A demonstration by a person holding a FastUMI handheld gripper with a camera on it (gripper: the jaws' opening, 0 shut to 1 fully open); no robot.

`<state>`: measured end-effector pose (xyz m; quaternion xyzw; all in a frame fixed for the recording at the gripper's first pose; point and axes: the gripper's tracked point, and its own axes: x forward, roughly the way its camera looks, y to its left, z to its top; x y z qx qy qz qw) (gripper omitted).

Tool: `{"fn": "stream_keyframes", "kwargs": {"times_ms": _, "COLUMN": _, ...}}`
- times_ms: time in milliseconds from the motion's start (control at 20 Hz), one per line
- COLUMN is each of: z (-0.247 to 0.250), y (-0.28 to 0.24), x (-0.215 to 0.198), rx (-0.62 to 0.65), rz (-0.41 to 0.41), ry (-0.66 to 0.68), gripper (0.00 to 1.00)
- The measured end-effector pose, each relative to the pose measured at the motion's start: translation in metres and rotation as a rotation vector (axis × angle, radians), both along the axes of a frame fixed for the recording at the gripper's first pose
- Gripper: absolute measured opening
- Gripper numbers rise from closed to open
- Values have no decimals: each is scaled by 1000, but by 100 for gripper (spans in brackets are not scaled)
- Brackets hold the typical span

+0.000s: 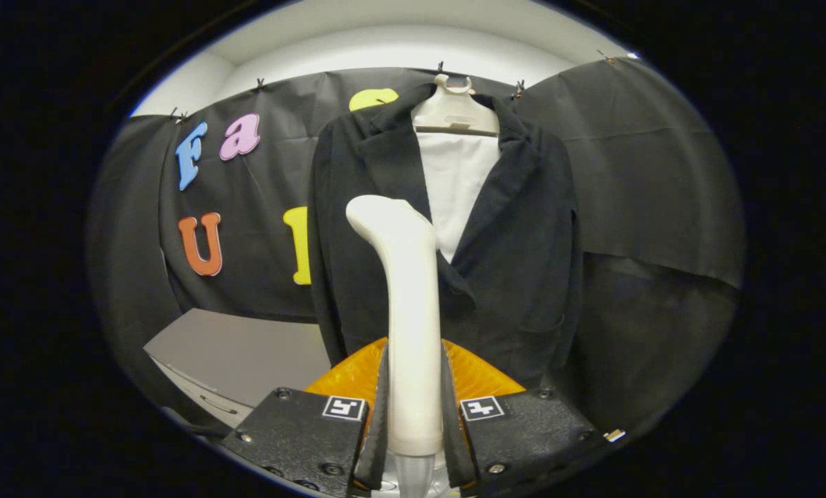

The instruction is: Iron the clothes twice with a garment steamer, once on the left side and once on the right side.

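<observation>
My tool [413, 415] clamped on garment steamer [409, 304], both fingers squeezing handle, steamer standing upright between them. Head curves toward black jacket [517, 249] hanging just beyond on pale hanger [454, 111], white lining showing. Steamer sits in front of jacket's left lapel; can't tell if touching. Grey tabletop [247, 353] off to left.

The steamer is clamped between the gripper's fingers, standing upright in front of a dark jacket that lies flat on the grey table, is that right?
Not quite. The gripper view shows the steamer clamped upright between the fingers of the gripper, but the dark jacket hangs on a pale hanger against the booth wall, not flat on the grey table.
</observation>
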<state>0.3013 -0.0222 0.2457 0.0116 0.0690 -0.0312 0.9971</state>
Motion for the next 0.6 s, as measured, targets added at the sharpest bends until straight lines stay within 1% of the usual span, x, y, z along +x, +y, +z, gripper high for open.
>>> {"fn": "stream_keyframes", "kwargs": {"times_ms": 450, "z": -37, "y": -4, "x": -6, "rx": -20, "rz": 0, "ry": 66, "gripper": 37}}
{"fn": "stream_keyframes", "kwargs": {"times_ms": 600, "z": -56, "y": -4, "x": -7, "rx": -4, "rz": 5, "ry": 106, "gripper": 37}}
